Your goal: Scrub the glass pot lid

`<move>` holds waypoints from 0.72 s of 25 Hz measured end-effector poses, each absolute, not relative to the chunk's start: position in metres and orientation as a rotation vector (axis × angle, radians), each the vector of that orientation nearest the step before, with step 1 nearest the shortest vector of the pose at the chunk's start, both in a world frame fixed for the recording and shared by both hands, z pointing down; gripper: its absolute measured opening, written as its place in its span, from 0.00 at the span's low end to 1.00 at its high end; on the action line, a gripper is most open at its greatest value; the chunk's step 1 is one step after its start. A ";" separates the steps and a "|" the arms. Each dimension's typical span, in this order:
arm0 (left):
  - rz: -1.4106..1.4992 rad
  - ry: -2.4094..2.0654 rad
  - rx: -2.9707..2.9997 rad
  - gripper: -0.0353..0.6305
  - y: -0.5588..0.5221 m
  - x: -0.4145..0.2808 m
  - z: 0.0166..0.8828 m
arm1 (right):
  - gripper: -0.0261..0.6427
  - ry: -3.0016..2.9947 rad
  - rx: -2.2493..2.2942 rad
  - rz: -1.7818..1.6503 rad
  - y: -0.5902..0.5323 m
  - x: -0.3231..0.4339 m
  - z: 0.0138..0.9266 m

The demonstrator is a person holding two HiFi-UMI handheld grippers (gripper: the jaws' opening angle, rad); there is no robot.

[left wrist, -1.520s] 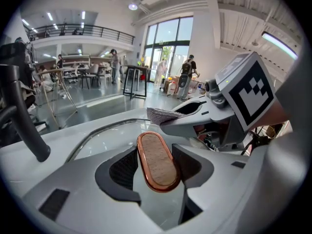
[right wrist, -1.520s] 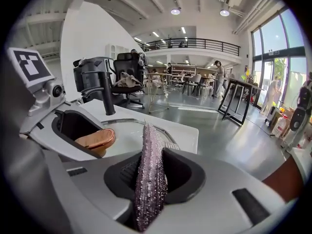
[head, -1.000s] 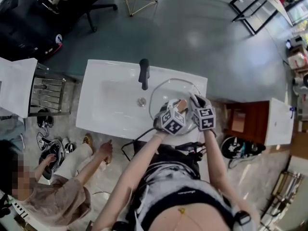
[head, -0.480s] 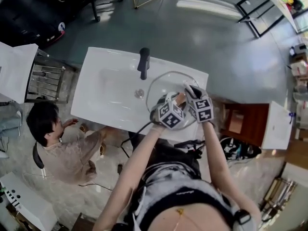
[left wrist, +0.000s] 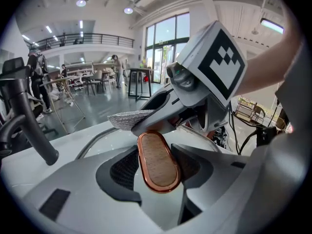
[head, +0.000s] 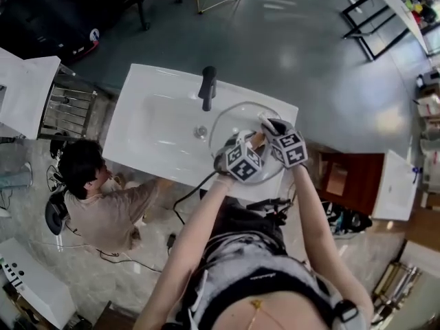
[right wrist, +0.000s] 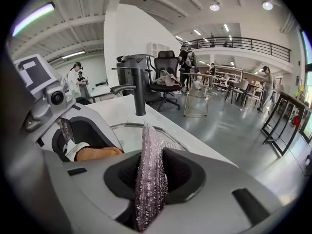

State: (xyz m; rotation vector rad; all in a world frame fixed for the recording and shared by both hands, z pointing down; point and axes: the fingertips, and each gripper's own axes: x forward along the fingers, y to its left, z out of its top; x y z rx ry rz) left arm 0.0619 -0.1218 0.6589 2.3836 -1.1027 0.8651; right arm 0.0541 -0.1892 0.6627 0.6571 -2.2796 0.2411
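The left gripper [left wrist: 156, 165] clamps the wooden knob [left wrist: 157, 160] of the glass lid [head: 235, 121] between its jaws. The right gripper [right wrist: 151, 177] pinches a silvery scrub pad [right wrist: 149, 152] — upright between its closed jaws.

Glossy grey floor [head: 289, 53], black office chair [right wrist: 168, 62], tall windows [left wrist: 165, 48], railed mezzanine [right wrist: 243, 44]

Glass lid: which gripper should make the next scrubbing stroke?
Right. The right gripper is clamped on the scrub pad, beside the glass lid. The left gripper grips the lid's wooden handle, so it should probably just steady it.
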 end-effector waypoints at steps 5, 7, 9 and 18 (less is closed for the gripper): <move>0.874 -1.099 2.382 0.39 -0.121 0.062 0.661 | 0.18 -2.278 0.585 0.248 -0.197 0.040 0.663; 0.877 -1.103 2.383 0.39 -0.122 0.061 0.663 | 0.18 -2.273 0.568 0.227 -0.200 0.035 0.663; 0.877 -1.107 2.383 0.39 -0.121 0.060 0.663 | 0.18 -2.270 0.560 0.207 -0.201 0.032 0.663; 0.878 -1.111 2.384 0.39 -0.122 0.061 0.661 | 0.18 -2.276 0.511 0.159 -0.201 0.031 0.663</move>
